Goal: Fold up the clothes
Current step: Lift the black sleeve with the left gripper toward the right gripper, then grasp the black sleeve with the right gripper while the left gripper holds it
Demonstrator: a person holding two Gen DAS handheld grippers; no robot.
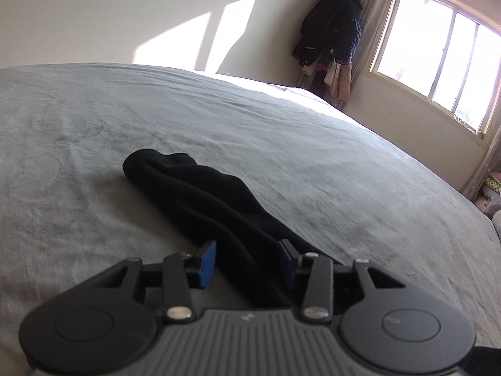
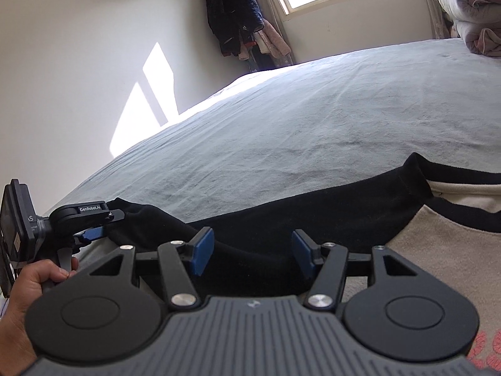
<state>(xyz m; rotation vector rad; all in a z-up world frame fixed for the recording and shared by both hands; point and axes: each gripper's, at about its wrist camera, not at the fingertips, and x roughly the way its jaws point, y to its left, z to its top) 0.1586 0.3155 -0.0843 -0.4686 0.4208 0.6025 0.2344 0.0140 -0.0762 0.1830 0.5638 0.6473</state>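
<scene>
Left tongs: the left tongs (image 1: 247,261) are spread wide, blue pads apart, gripping nothing; the black sleeve (image 1: 200,194) runs between the pads and on under the tool body. Whether either pad touches the cloth cannot be told.
Right tongs: the right tongs (image 2: 253,255) are also released, pads wide apart, with the black shoulder part of the garment (image 2: 281,219) lying between and beneath them, not pinched.
Garment: a sweatshirt (image 2: 444,250) with a cream body, black sleeves and a black collar band lies flat on the bed (image 1: 281,144), at its near edge; pink-red print shows at the lower right of the right wrist view.
Sleeve axis: from the left wrist view the sleeve is a long rumpled tube, its long axis running from the tongs away and leftward, ending in a rounded cuff end on the sheet.
Left hand: in the right wrist view a hand (image 2: 37,279) grips the left tool's handle at far left, that tool's tips at the sleeve.
Surroundings: grey-blue wrinkled bedsheet, bare beyond the garment; dark jackets (image 1: 332,25) hanging in the corner; a bright window (image 1: 438,59); rolled bedding (image 2: 469,9) at the far right of the bed, well apart from the garment.
</scene>
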